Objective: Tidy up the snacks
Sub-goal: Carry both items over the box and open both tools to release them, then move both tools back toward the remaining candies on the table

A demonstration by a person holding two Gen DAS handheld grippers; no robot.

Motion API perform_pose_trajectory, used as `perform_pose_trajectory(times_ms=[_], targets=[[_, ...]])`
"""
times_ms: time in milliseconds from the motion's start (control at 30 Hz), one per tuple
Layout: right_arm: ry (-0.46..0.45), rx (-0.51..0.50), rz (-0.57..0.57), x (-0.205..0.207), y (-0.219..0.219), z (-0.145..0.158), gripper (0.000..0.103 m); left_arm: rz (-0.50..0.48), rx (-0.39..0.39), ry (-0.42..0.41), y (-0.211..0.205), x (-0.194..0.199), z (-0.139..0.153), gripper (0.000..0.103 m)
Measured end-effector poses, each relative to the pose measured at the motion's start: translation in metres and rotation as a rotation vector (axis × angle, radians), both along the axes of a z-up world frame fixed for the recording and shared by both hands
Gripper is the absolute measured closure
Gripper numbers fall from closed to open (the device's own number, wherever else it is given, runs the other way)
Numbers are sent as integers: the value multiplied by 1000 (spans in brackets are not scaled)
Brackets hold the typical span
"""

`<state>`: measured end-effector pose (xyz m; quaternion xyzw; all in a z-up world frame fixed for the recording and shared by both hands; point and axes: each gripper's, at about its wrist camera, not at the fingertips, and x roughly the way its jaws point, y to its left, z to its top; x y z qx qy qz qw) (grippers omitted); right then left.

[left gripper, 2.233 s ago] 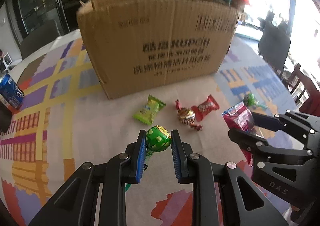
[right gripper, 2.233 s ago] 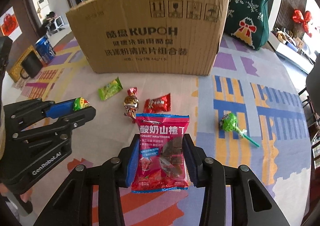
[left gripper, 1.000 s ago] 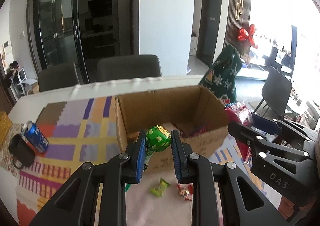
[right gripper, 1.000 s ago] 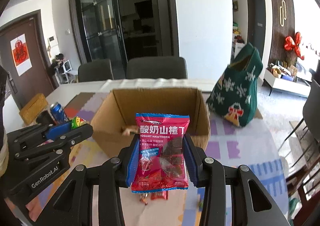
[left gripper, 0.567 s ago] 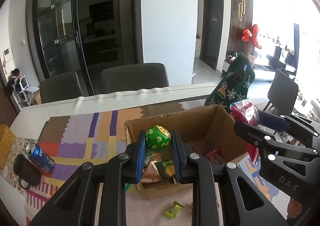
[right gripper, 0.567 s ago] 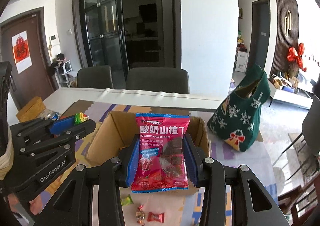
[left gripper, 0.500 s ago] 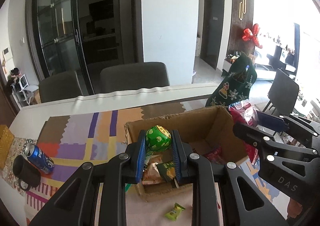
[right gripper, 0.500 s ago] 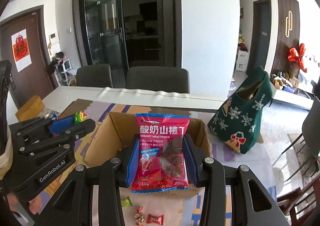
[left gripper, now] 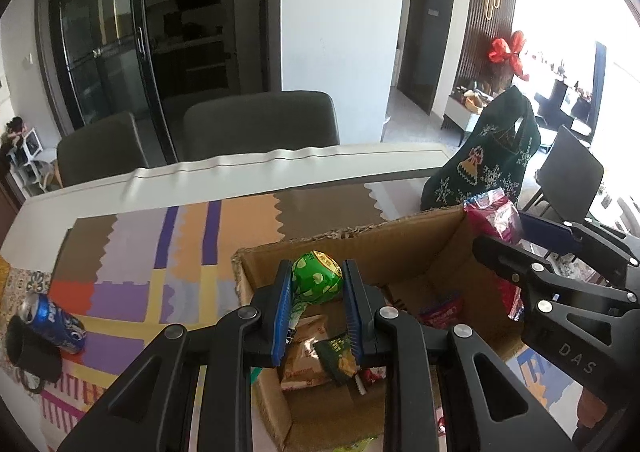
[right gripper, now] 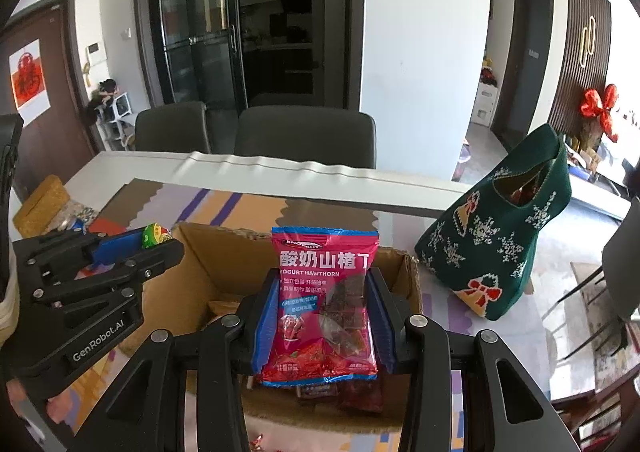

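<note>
Fingers first: your left gripper [left gripper: 316, 284] has its blue pads pinched on the round head of a green lollipop [left gripper: 318, 279], stick trailing down between the jaws. Your right gripper [right gripper: 322, 306] is clamped across the lower half of a red hawthorn snack bag [right gripper: 325, 302], which stands upright between the pads with its printed face toward the camera.

Below and just ahead of both sets of fingertips sits the open cardboard box [left gripper: 400, 242]. The lollipop hangs over the box's near-left corner; the red bag hangs over the middle of the opening. Several packets [left gripper: 320, 352] already lie on the box floor, directly under the left fingers.

Why held so, as I read it: both grips are high and pitched downward so that each snack falls clear of the box walls when let go. The bag gripped low keeps it from flopping.

Beyond the right fingers, well apart from the box, stands a green knitted bag [right gripper: 508, 236]. Far to the left of the left fingers a blue can [left gripper: 54, 322] lies on the patterned tablecloth [left gripper: 188, 248].

Judgement: release looks next; the lollipop sits close to the box edge.
</note>
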<state>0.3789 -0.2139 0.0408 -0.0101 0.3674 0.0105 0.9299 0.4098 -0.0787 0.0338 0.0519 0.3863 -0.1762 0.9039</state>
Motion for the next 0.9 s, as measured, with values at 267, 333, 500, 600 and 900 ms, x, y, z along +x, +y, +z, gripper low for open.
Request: perform_pose_trajectory(times_ms=[267,333,500,600,900], targets=[[17,2,-9,13,-9,-7,60,17,42,-14,-5,8,-3,52],[16,-9,-27,13,-11,-8,55,32,38,-27,-2,6,-1,49],[6,-8,-40,3,-14,-7,47,53,60,-42,3,-12,4,45],[2,-6,-31,-12,-14,-6,46,41,67,-59,3,-32,8,43],[-10,-2,17,-65,-19,-8,44,-53,73,-71,-13,-92,6,41]])
